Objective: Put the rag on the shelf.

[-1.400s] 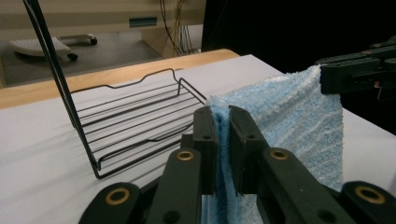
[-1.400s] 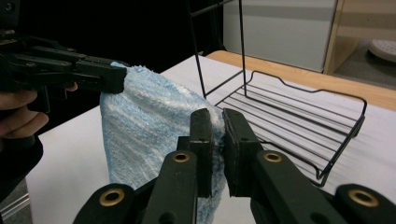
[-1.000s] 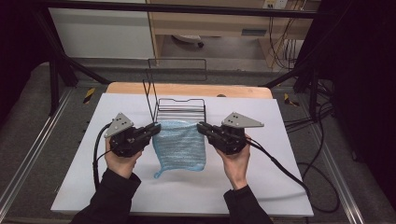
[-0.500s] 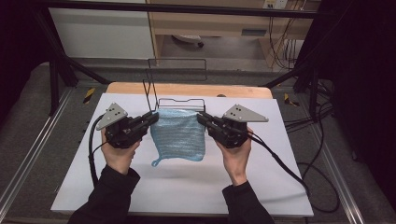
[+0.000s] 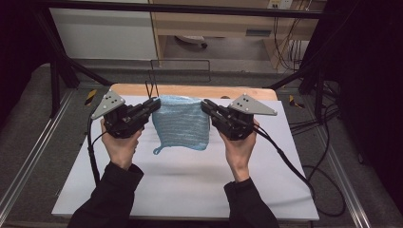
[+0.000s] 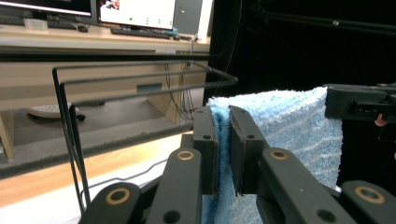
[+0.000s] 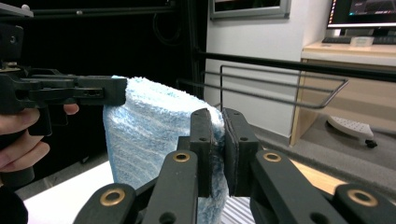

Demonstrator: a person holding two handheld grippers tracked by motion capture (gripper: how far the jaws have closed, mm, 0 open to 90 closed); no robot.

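Observation:
A light blue towel (image 5: pixel 182 122) hangs in the air between my two grippers, its top edge stretched level and a small loop dangling at its lower left corner. My left gripper (image 5: pixel 155 105) is shut on the towel's upper left corner, and its jaws pinch the blue cloth (image 6: pixel 222 140) in the left gripper view. My right gripper (image 5: pixel 205 105) is shut on the upper right corner, the towel (image 7: pixel 149 135) squeezed between its jaws. A black wire rack (image 5: pixel 180 71) stands behind the towel at the table's far edge.
The white table top (image 5: pixel 190 180) lies below the towel, with a wooden strip (image 5: pixel 237 92) along its far edge. Cables (image 5: pixel 285 161) trail from both grippers. The wire rack's bars (image 6: pixel 140 79) rise close to the left gripper and the rack (image 7: pixel 280 88) sits behind the right one.
Both grippers have lifted the towel up off the table and carried it away from the person, toward the wire rack. The towel now hangs free and taut between them.

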